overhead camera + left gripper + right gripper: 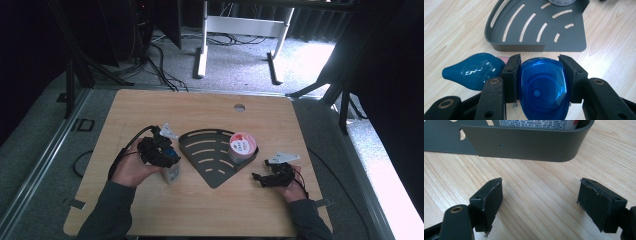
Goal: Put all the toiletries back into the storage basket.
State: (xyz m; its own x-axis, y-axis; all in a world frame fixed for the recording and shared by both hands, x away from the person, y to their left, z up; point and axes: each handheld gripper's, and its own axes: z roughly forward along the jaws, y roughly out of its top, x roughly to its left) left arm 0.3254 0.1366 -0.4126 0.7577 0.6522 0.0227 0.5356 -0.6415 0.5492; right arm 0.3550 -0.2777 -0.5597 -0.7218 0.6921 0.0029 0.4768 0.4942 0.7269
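Open worktop (150, 107) is being left on the far side and near the front edge w/ plenty of room. One tray (534, 27), one tub (242, 147) in its right corner, one bottle (541, 87), two grippers are being counted. Bottle is being kept upright just left of tray's curved edge, long axis vertical, blue cap up, spout (469, 72) pointing away from tray. Left gripper (540, 80): fingers (511, 72) are being pinched on the cap. Right gripper (541, 202): fingers are being held spread, nothing between, just short of tray wall.
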